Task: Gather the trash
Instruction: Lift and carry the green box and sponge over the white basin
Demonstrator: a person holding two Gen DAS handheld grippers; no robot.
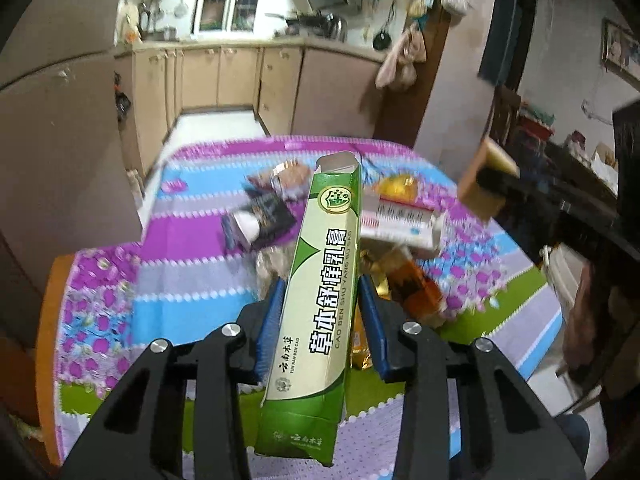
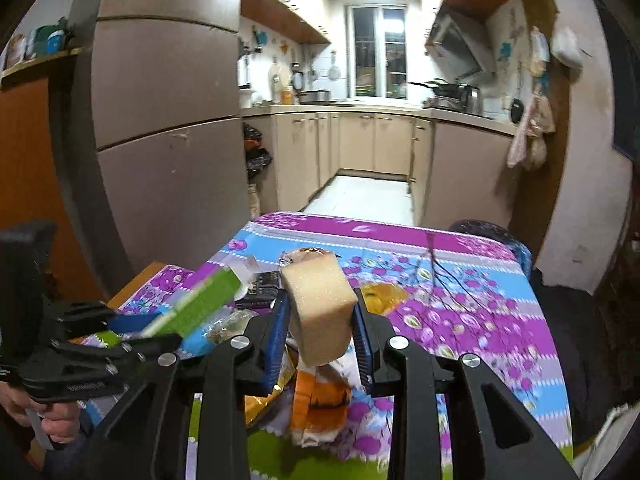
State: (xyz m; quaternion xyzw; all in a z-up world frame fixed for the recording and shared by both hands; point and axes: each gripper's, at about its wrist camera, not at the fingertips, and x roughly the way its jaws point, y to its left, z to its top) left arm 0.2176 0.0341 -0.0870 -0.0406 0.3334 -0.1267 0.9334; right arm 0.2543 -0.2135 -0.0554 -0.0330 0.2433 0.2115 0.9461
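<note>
— While the left gripper is clamping the long green carton between its blue pads, where is that carton sitting?

— It is hanging clear above the striped tablecloth, open end pointing away (the print is running along its length).

— And the right gripper?

— It is squeezing a tan box, also lifted off the table. More wrappers are lying in a blurred heap beneath both.
</note>
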